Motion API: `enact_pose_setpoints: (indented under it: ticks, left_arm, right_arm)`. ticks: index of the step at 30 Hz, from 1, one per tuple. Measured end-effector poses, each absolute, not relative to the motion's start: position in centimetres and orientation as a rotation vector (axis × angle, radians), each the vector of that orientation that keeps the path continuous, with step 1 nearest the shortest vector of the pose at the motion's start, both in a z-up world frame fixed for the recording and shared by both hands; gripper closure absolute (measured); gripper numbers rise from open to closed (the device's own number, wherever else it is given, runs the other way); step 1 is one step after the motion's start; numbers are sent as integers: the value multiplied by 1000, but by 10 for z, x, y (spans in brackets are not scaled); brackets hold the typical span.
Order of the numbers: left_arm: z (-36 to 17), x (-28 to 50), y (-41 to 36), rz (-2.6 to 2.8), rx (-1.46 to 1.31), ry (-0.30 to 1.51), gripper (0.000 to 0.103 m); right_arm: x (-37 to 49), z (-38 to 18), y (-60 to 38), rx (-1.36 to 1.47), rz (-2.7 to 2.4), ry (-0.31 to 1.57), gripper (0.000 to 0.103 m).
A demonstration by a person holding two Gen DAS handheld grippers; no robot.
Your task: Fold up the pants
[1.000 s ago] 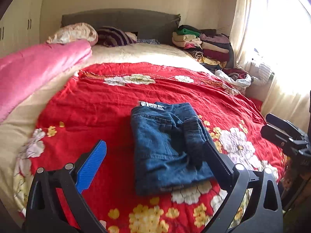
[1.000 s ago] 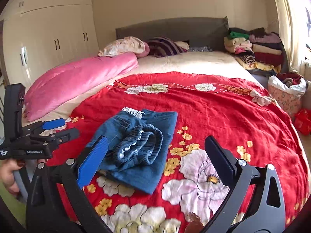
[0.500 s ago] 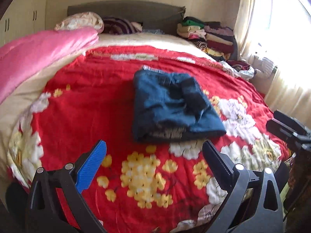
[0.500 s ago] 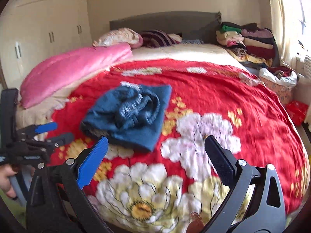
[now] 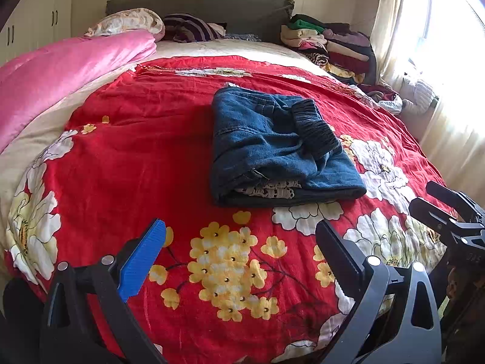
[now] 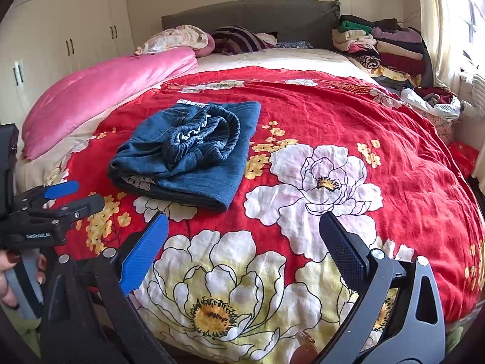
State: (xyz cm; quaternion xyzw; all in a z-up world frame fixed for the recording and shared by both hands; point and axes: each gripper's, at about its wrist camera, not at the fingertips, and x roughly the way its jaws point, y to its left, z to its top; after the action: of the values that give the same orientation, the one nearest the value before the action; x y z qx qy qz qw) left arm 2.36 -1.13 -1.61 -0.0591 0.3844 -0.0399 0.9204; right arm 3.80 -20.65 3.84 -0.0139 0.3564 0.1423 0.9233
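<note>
- A wide bed fills the room, spread with a red bedspread printed with large white and yellow flowers (image 5: 127, 139), and behind it a cream sheet runs up to a dark grey padded headboard (image 5: 212, 3).
- Cream wardrobe doors with dark handles (image 6: 69, 39) line the wall on the left side; pale curtains and a bright window (image 5: 430, 30) stand on the right.
- A long pink quilt, rolled and shiny (image 5: 60, 66), lies along the bed's left edge, with a floral pillow and a striped one by the headboard.
- A stack of folded clothes in mixed colours (image 5: 330, 42) sits at the bed's far right corner.
- The blue denim pants, folded into a thick rectangle (image 5: 272, 151), lie on the bedspread near its middle, ribbed waistband on top, touched by neither gripper.
- The left gripper (image 5: 239, 251) hovers over the near edge, fingers spread wide and empty.
- The right gripper (image 6: 242, 239) likewise hangs released, holding nothing, well apart from the pants.
</note>
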Motion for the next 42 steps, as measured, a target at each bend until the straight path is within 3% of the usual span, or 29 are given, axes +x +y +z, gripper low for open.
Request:
enact_pose_setpoints:
  ticks: [42]
  left_arm:
    - [-8, 23, -6, -58, -121, 789, 4]
  right_arm:
    - [35, 45, -208, -21, 284, 728, 9]
